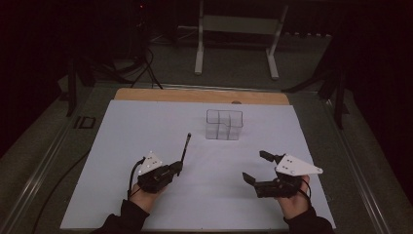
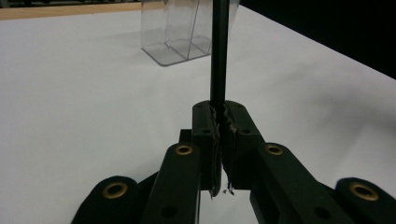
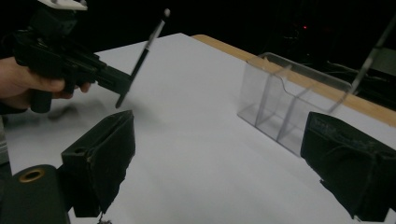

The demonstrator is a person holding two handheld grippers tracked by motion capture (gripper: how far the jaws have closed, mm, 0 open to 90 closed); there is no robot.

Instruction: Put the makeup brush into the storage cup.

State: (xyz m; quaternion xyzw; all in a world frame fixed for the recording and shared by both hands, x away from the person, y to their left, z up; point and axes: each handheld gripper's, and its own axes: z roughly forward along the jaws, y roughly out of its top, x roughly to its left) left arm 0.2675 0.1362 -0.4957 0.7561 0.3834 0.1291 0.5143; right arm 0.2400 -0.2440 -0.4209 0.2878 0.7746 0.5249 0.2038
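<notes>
- Left gripper [image 1: 178, 167]: jaws closed on a thin black pen [image 1: 186, 146], clamped near its lower end. In the left gripper view the pads [image 2: 205, 133] pinch the round shaft [image 2: 219, 51], which rises straight up out of them; the pad facings look frayed and worn along the seam.
- Right gripper [image 1: 257, 166]: jaws spread wide with nothing between them, held above the sheet well apart from the pen. Its two black jaws stand at the left and right edges of the right gripper view.
- Pen: a slim, dark, smooth rod with a small lighter tip [image 3: 166, 12], tilted forward and pointing toward the holder, clear of the table.
- Holder [image 1: 224, 125]: a clear, hard plastic box of several upright compartments with thin glossy walls; it stands on the far middle of the sheet, and its compartments look empty.
- Surface: a matt white sheet [image 1: 126, 141] over a wooden tabletop [image 1: 195, 95], whose edge shows at the far side.
- Progress, as judged: the pen is picked up and held aloft, but not yet in the holder. What is left is carrying it forward, setting it upright over a compartment and letting go.
</notes>
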